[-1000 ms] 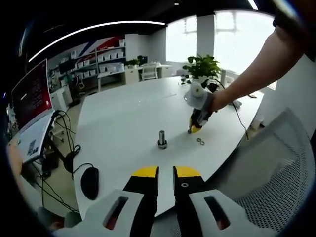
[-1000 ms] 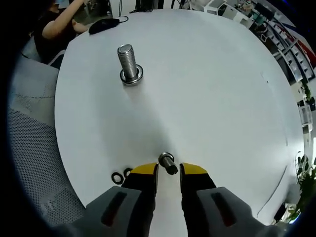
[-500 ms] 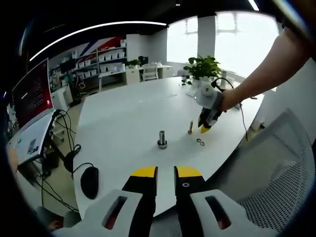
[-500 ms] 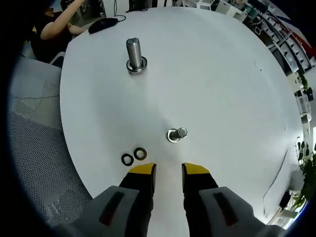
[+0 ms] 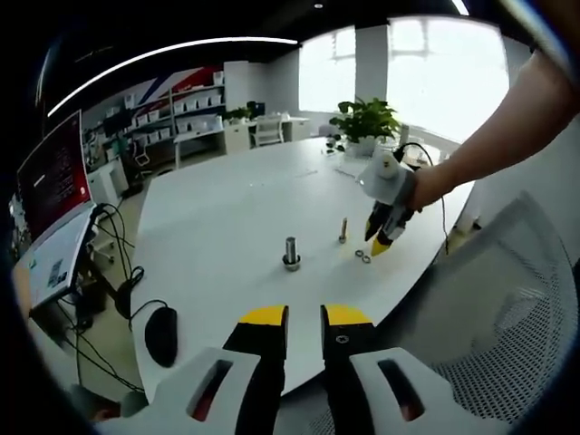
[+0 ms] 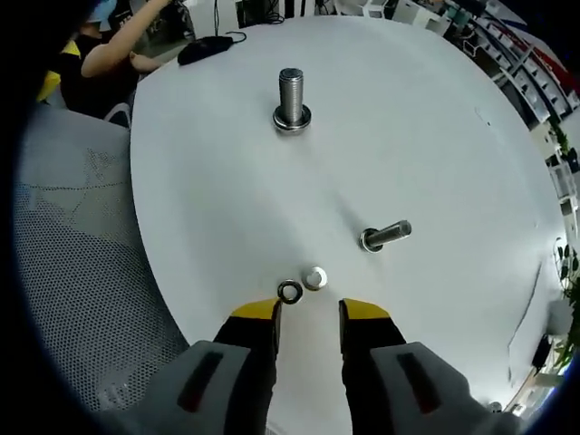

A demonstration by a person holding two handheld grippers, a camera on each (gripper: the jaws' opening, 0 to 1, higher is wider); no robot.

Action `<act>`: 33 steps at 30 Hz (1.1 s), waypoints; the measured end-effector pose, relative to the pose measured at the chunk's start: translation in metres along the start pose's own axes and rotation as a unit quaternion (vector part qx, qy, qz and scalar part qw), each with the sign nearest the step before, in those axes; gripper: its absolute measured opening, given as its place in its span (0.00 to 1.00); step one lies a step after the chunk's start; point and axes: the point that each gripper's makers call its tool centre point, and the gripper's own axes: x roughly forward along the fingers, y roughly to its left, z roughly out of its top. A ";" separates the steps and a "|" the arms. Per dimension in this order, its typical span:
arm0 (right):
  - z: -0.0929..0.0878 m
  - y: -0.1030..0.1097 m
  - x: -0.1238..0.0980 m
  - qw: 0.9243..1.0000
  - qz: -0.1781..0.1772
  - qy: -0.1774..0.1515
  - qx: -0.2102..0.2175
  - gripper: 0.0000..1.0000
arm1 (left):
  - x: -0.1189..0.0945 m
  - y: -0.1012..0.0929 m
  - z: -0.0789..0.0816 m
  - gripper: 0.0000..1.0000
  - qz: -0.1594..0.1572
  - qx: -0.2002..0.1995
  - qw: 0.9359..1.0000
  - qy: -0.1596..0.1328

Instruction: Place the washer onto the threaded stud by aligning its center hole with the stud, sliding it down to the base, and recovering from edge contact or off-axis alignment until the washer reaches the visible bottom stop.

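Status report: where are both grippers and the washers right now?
Both grippers open, empty. Right gripper hovers just short of two washers lying flat on the table. Both studs upright, bare. Path clear.

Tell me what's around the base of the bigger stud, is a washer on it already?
In the right gripper view, a ring-like collar sits at the foot of the bigger stud; washer or the stud's own flange, I cannot tell. Two loose washers lie on the table before the open right tool.

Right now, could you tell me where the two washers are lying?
In the right gripper view, the two washers lie side by side on the white table, just beyond the right gripper, with the smaller stud nearby.
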 end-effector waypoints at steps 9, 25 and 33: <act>-0.005 0.020 -0.006 0.999 0.007 -0.001 0.047 0.28 | -0.002 0.002 0.002 0.11 0.001 0.000 1.000 -0.004; -0.002 0.010 0.009 0.999 0.011 0.009 0.032 0.23 | -0.002 0.001 0.006 0.09 -0.004 -0.003 1.000 -0.009; -0.002 0.007 0.013 0.997 0.009 0.071 0.016 0.20 | -0.003 -0.002 0.009 0.08 -0.008 0.000 1.000 -0.014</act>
